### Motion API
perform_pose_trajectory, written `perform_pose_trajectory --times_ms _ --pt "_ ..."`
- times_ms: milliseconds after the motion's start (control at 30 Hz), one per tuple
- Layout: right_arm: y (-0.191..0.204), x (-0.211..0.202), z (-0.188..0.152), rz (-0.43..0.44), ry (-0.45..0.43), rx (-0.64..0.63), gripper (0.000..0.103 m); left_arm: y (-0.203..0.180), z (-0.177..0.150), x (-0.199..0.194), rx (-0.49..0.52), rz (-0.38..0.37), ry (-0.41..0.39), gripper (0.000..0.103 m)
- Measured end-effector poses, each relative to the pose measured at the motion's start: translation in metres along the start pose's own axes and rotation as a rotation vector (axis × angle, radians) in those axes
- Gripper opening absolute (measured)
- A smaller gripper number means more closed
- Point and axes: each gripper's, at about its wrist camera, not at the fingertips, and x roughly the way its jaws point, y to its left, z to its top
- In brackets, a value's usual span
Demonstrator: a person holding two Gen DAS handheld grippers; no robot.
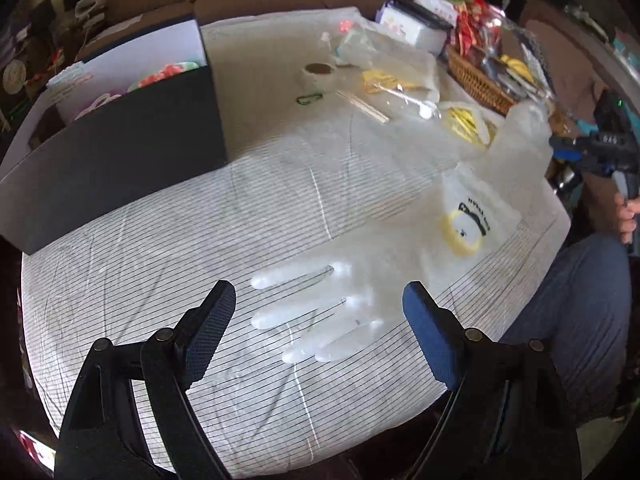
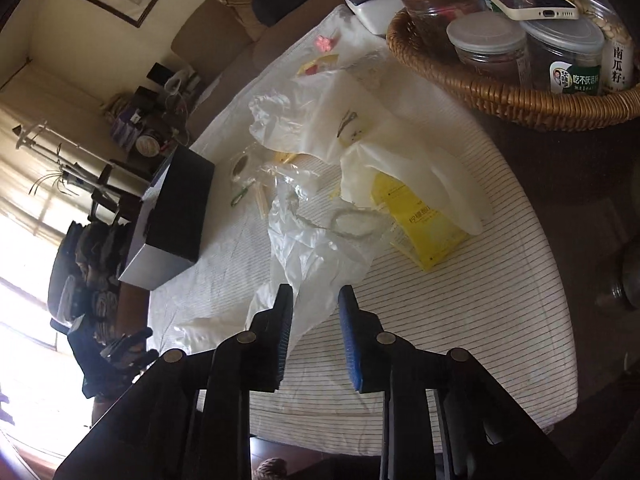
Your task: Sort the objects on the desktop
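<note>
A clear plastic glove (image 1: 328,312) lies flat on the striped tablecloth (image 1: 160,264). My left gripper (image 1: 319,300) is wide open and hovers over it, one finger on each side. The glove also shows in the right wrist view (image 2: 316,256), crumpled. My right gripper (image 2: 315,296) is open, empty, just short of the glove's near edge; it also shows in the left wrist view (image 1: 600,152), far right off the table. A dark open box (image 1: 120,148) with colourful items stands at the left. A white bag with a yellow print (image 1: 472,216) lies right of the glove.
A tape roll (image 1: 318,74), green clip (image 1: 309,98), wooden sticks (image 1: 362,106) and plastic bags (image 1: 400,64) lie at the far side. A wicker basket (image 2: 500,92) with jars and a phone stands at the back right. A yellow packet (image 2: 420,220) lies under a white bag.
</note>
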Motion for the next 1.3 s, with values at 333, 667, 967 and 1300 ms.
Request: perform_pose_trajectory --times_ms 333,667,967,1300 --pt "-0.024 0.018 0.005 0.019 0.025 0.183 0.071 -0.009 -0.016 0.009 0.015 0.011 0.031 0.084" --pt "-0.047 -0.012 -0.044 -0.13 -0.228 0.333 0.071 -0.003 0.002 0.0 -0.049 -0.056 -0.028 0.084" --pt "-0.047 0.035 -0.046 -0.037 -0.195 0.304 0.07 -0.005 0.009 0.059 -0.06 0.054 0.079 0.084" --pt "-0.003 -0.026 -0.036 0.07 -0.328 0.175 0.022 0.005 0.011 0.028 -0.137 -0.012 0.011 0.084"
